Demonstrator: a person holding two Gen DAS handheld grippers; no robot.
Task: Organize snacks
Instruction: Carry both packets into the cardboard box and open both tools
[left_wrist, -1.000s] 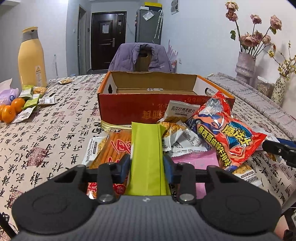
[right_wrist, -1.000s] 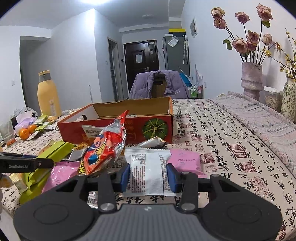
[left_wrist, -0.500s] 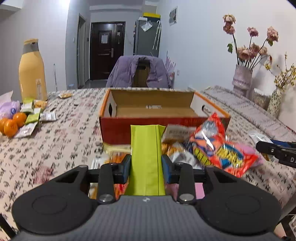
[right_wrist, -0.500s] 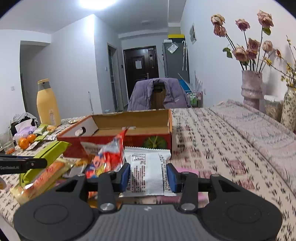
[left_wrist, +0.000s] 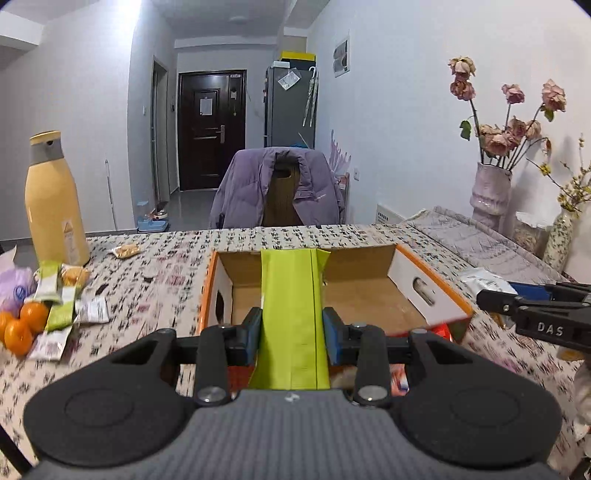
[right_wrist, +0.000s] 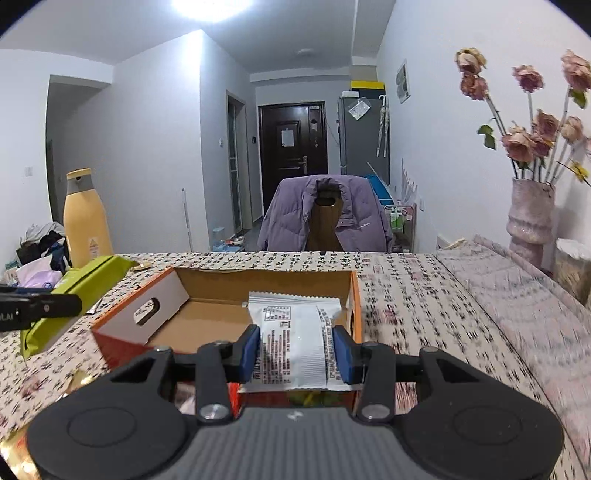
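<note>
Both grippers have lifted toward the box: left gripper clamps green pack, right gripper clamps white packet. Box looks empty; loose snacks remain at 9 o'clock.

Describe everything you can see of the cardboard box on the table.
The cardboard box is an open, shallow carton: plain brown inside, red outside with orange edges, and white end walls, each with an oval hand hole. It sits flat on the patterned tablecloth. What shows of its floor looks bare. The left gripper holds a green packet and the right gripper holds a white packet in front of its opening; whether either touches the box cannot be told.
</note>
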